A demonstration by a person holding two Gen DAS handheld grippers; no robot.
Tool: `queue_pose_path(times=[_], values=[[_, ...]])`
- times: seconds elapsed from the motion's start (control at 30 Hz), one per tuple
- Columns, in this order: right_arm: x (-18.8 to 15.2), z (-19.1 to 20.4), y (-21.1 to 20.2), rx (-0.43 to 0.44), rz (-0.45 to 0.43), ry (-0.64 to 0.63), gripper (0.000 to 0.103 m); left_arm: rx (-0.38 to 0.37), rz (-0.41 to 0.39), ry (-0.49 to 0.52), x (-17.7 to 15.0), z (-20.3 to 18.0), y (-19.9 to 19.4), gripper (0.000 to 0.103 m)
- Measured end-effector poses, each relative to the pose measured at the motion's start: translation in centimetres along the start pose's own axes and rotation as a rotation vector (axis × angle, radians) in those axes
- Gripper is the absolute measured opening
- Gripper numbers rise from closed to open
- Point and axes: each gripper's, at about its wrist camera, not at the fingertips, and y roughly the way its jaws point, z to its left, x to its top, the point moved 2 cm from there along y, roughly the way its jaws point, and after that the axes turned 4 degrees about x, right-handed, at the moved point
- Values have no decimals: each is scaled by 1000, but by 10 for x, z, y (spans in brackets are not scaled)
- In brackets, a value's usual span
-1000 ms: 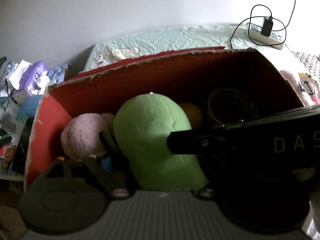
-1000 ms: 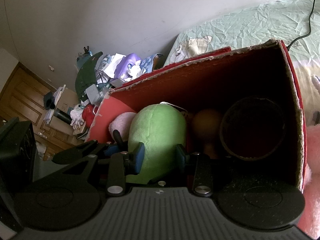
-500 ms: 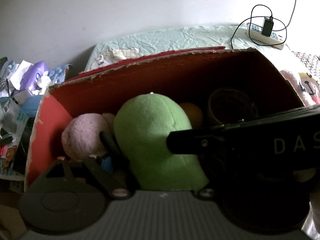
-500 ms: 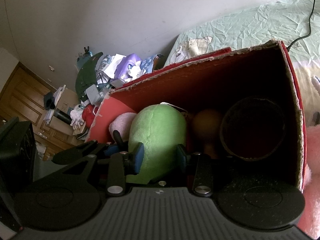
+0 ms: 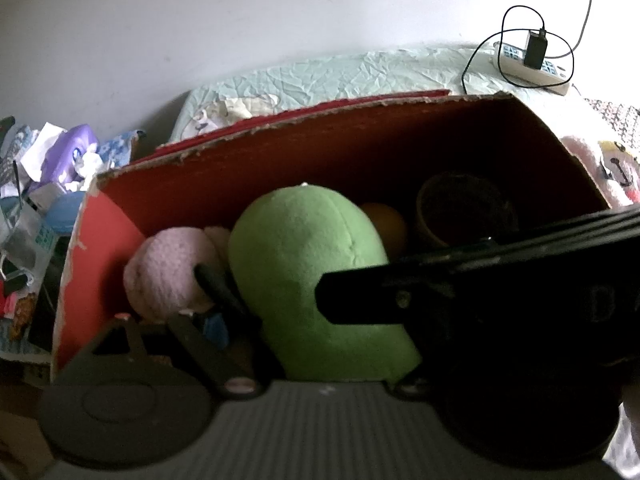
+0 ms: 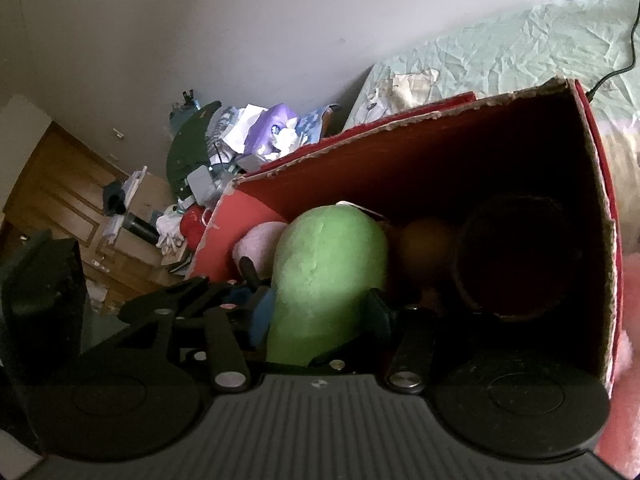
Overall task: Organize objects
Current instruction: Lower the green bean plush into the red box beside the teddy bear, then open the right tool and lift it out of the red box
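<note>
Plush (image 6: 328, 268), green, sits inside the red box (image 6: 592, 168), beside a pink plush (image 5: 168, 272); the right gripper (image 6: 320, 316) clamps it; the left gripper's (image 5: 304, 320) grip cannot be told.

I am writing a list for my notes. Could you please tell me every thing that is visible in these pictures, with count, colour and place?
cardboard box: one, red inside, on the bed
green plush toy: one, green, middle of box, between right gripper's fingers
pink plush toy: one, pale pink, left end of box
orange ball: one, orange, behind green toy
round basket: one, dark brown, right end of box
bedsheet: one, pale green
power strip: one, white, on bed
wooden door: one, brown, far left
right gripper: one, black
left gripper: one, black
</note>
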Motion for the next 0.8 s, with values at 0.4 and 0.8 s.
queue_pose_path(times=[0.4, 0.8], values=[[-3, -2, -15, 71, -19, 35, 60, 62, -58, -58, 3, 0, -32, 94], [0, -5, -79, 213, -120, 87, 59, 1, -154, -128, 5, -22, -87, 95]])
